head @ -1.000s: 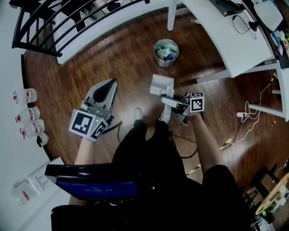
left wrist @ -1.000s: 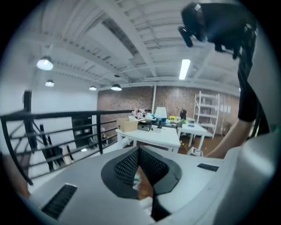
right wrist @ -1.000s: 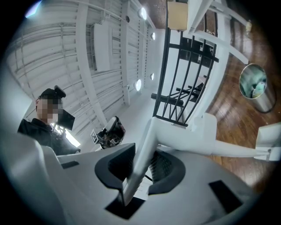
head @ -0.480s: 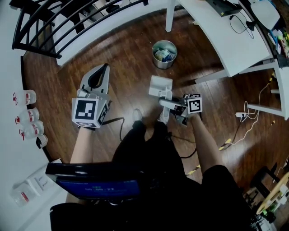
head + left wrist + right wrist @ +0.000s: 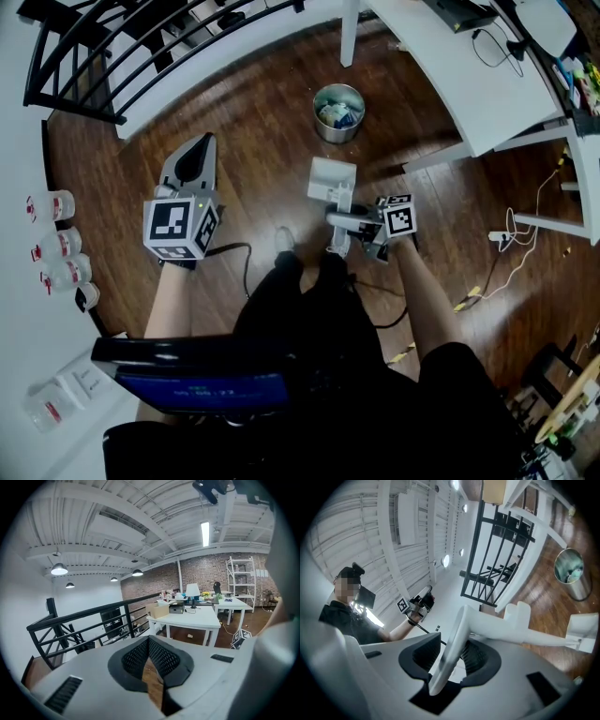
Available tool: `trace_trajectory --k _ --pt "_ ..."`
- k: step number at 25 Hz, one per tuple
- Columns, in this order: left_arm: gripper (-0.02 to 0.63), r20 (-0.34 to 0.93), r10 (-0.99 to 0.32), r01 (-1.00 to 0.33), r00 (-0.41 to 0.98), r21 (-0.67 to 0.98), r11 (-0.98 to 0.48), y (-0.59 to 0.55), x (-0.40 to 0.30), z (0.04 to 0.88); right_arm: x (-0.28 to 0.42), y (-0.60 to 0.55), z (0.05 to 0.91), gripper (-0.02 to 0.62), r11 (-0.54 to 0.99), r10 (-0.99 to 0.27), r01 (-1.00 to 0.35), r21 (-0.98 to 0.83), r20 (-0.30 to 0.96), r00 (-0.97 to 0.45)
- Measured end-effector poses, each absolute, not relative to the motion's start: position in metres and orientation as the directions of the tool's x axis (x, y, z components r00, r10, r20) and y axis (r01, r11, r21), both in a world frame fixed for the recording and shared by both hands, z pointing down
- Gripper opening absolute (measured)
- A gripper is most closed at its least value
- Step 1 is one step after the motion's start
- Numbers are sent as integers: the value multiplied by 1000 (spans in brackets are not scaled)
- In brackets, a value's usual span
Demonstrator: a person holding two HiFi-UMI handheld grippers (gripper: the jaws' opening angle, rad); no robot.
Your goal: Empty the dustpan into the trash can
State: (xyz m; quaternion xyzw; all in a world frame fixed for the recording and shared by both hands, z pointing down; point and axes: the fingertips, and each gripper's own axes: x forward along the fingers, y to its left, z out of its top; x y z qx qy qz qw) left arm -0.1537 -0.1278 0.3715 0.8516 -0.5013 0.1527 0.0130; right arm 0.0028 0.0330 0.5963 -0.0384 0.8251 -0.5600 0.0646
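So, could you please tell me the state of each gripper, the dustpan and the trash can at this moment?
Trash can: upright on the floor, uncovered, trash inside.
Dustpan: apart from the trash can, not over it; contents cannot be told.
Left gripper: shut, nothing between its jaws.
Right gripper: jaws have just been opening; the dustpan handle stands between them, with a gap on one side.

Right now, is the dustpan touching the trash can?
Apart. The head view shows a strip of bare wood floor between the dustpan and the trash can.
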Motion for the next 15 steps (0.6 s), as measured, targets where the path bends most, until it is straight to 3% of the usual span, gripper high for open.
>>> trace_trajectory --k 4,15 --pt "6 275 -857 -867 436 -128 -482 -130 -159 374 1 37 596 166 360 -120 18 -933 -65 -991" --pt "6 277 -867 -889 414 -83 -450 -136 -173 378 6 44 598 167 350 -123 -2 -937 -44 -991"
